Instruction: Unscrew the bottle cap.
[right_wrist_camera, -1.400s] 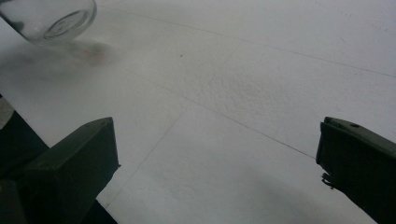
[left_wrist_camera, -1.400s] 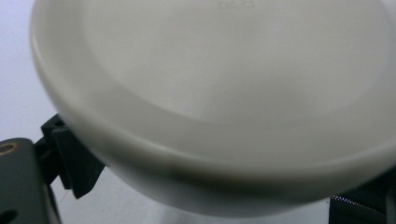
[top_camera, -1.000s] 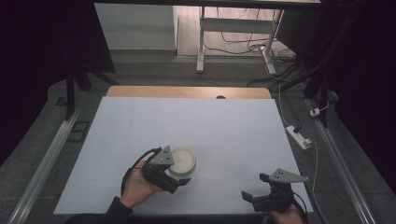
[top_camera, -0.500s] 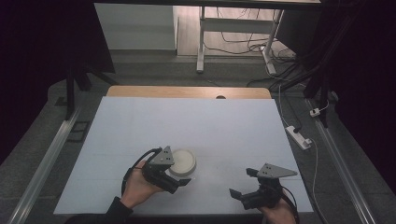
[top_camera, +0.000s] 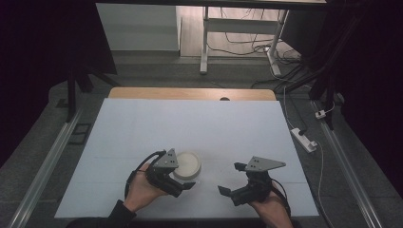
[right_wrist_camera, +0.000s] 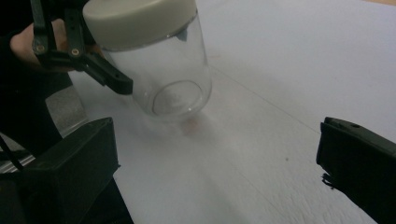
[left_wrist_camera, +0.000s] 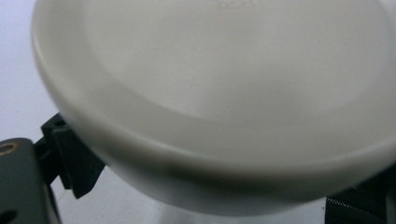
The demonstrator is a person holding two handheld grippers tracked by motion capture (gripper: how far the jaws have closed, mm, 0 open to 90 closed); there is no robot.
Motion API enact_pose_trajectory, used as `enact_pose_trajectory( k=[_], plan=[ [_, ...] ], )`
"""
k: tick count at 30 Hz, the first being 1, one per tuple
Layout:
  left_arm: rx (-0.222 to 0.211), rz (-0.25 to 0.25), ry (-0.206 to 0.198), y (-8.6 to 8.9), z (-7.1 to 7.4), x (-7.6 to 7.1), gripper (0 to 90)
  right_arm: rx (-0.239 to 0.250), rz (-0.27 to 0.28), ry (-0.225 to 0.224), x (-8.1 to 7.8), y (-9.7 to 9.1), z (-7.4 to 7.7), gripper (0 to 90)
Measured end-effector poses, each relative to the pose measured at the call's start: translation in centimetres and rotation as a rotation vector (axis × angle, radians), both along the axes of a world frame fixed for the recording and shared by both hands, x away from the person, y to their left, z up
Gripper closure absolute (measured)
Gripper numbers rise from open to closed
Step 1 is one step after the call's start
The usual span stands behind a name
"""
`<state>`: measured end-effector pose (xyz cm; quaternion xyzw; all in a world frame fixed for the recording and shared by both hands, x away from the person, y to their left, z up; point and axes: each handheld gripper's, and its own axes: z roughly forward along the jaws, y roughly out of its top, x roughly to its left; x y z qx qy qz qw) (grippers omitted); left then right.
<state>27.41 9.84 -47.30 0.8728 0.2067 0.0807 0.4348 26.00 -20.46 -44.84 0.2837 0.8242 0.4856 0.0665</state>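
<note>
Evidently a clear glass jar (right_wrist_camera: 163,79) capped with a cream lid (top_camera: 187,164) is the thing being worked on; it stands near the front edge of the white table (top_camera: 190,123), left of the middle. It is clamped by the left gripper (top_camera: 183,178), whose black jaws are seen in the right gripper view pressed against the glass just under the lid. In the left gripper view the lid (left_wrist_camera: 215,93) is seen very close, blurred, with jaw tips at either side below it. The jar appears empty, though a faint reddish mark beneath its base cannot be made out. The right gripper (top_camera: 237,183) is held well apart from the jar, its jaws spread wide and aimed towards it.

The jar is judged to be secured, so the steadying step is done. Closing on the lid and unscrewing it are judged still to be done, since the lid sits fully on.
</note>
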Motion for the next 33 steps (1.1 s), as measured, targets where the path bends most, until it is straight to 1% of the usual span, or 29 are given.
enact_pose_trajectory(
  k=[3,5,9,11,12,14,15,18,19,22,24,25,26,28,30,33],
  plan=[
    [-0.005,0.001,0.003,-0.1,0.0,0.0,7.4,0.006,0.004,0.0,0.2,0.5,0.2,0.0],
    [-0.005,0.001,0.003,-0.1,0.0,0.0,7.5,0.004,0.017,-0.014,0.4,1.3,0.5,0.0],
    [0.001,-0.002,0.003,-0.2,0.0,0.1,7.5,-0.018,0.044,-0.033,0.5,2.5,1.0,0.0],
    [0.002,-0.003,0.003,-0.2,0.0,0.1,7.5,-0.019,0.048,-0.035,0.6,2.8,1.0,0.0],
    [0.003,-0.003,0.003,-0.3,0.0,0.1,7.5,-0.022,0.061,-0.037,0.7,3.4,1.1,0.0],
    [-0.003,-0.001,0.005,-0.4,0.0,0.0,7.5,-0.023,0.065,-0.036,0.8,3.7,1.1,0.0],
    [-0.004,-0.001,0.005,-0.4,0.0,0.0,7.5,-0.032,0.071,-0.04,0.9,4.3,1.2,0.0],
    [-0.003,-0.003,0.003,-0.5,0.0,0.1,7.5,-0.03,0.08,-0.051,0.9,4.7,1.3,0.0],
    [0.003,-0.007,0.001,-0.5,0.0,0.1,7.5,-0.028,0.089,-0.057,0.9,5.3,1.5,0.0],
    [-0.003,-0.004,0.005,-0.7,0.0,0.0,7.5,-0.022,0.096,-0.067,1.1,5.9,1.8,0.0],
    [0.008,-0.013,0.0,-0.8,0.0,0.0,7.5,-0.02,0.098,-0.07,1.2,6.5,1.8,0.0],
    [0.004,-0.011,0.0,-0.8,0.0,0.0,7.4,-0.022,0.1,-0.076,1.3,6.7,1.8,0.0],
    [0.004,-0.011,0.0,-0.8,0.0,0.0,7.5,-0.022,0.1,-0.076,1.3,6.7,1.8,0.0],
    [0.007,-0.015,0.0,-1.0,0.0,0.0,7.5,-0.023,0.114,-0.076,1.6,7.5,1.8,0.0],
    [0.014,-0.02,-0.001,-1.0,0.0,0.0,7.5,-0.022,0.122,-0.076,1.7,7.9,1.7,0.0],
    [0.013,-0.025,-0.001,-1.1,0.0,-0.1,7.5,-0.018,0.136,-0.074,1.8,8.5,1.6,0.0]
  ],
)
